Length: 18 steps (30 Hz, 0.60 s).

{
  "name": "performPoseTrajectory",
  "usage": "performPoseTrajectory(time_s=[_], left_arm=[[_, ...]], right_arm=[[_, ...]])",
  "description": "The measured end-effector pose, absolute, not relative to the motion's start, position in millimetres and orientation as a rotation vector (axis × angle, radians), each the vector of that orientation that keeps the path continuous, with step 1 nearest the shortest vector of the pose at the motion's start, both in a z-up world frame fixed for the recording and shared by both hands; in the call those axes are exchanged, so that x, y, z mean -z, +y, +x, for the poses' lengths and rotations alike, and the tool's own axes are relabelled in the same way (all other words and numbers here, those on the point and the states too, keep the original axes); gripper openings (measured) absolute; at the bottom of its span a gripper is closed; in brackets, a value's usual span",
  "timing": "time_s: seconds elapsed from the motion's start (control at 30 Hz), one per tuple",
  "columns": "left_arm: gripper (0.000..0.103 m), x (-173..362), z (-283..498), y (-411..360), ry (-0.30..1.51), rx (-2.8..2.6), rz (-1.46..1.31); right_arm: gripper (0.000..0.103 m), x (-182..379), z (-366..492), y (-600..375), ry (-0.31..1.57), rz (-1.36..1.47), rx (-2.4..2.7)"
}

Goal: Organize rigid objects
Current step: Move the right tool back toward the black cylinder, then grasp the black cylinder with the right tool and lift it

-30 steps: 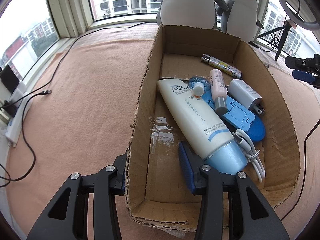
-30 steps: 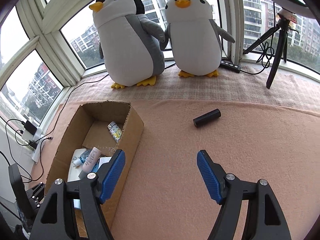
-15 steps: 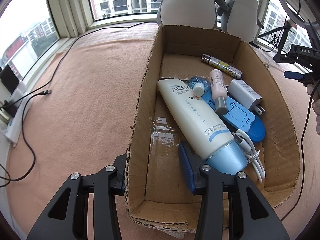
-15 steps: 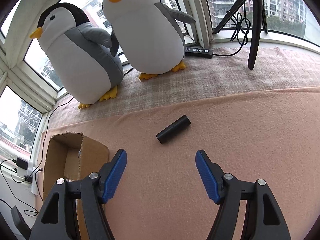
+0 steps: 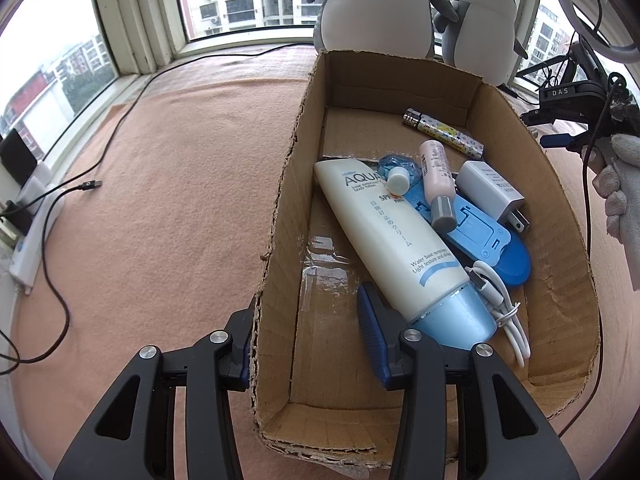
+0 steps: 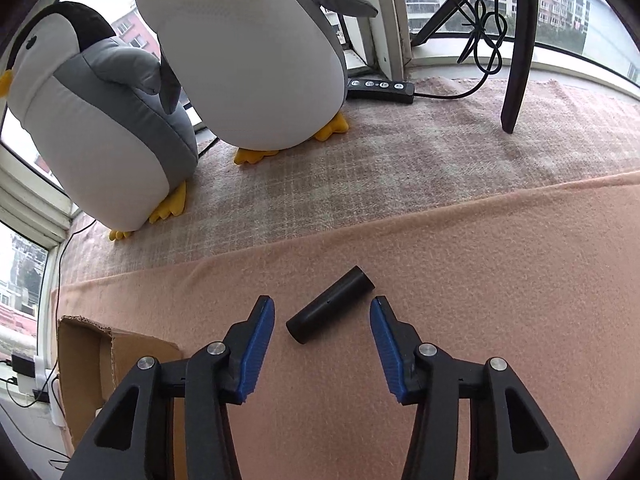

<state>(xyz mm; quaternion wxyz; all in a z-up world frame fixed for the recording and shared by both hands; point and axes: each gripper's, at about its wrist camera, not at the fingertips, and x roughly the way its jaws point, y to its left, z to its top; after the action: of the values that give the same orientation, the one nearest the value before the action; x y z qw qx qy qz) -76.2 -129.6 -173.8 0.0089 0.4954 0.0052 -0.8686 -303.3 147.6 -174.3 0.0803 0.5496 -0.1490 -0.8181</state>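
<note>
Right gripper (image 6: 322, 330) fingers spread wide, blue pads (image 6: 256, 350) on either side of a black cylinder (image 6: 330, 304) that lies tilted on the pink blanket (image 6: 500, 280), no contact visible on either pad. Left gripper (image 5: 310, 340) also wide apart, straddling the left wall of the cardboard box (image 5: 280, 240): one finger outside, the other finger inside beside the blue cap end of a white lotion tube (image 5: 384, 228), gripping nothing (the wall sits in the gap, not pinched). Inside the box, past the tube: white cable (image 5: 500, 304), blue flat holder (image 5: 480, 236), small pink bottle (image 5: 438, 176), white charger plug (image 5: 490, 188), patterned lighter (image 5: 444, 132) near the far wall. Box corner shows at the lower left of the right wrist view, well apart from the cylinder. Farther back, two penguin plush toys (image 6: 248, 56) by the window, a black remote (image 6: 380, 88) and a tripod leg (image 6: 520, 48).
</note>
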Motion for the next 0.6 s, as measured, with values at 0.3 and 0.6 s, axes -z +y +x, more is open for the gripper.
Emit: performPoseTrajectory(time_s=[0.3, 0.6], left_arm=[[0.043, 174.1, -75.9, -129.0, 0.021, 2.715, 1.547], [0.043, 173.9, -76.1, -129.1, 0.02, 2.714, 1.547]], right_arm=[[0.034, 180.4, -310.8, 137.1, -0.348, 1.689, 2.456], [0.02, 182.2, -306.5, 139.5, -0.273, 1.7, 2.452]])
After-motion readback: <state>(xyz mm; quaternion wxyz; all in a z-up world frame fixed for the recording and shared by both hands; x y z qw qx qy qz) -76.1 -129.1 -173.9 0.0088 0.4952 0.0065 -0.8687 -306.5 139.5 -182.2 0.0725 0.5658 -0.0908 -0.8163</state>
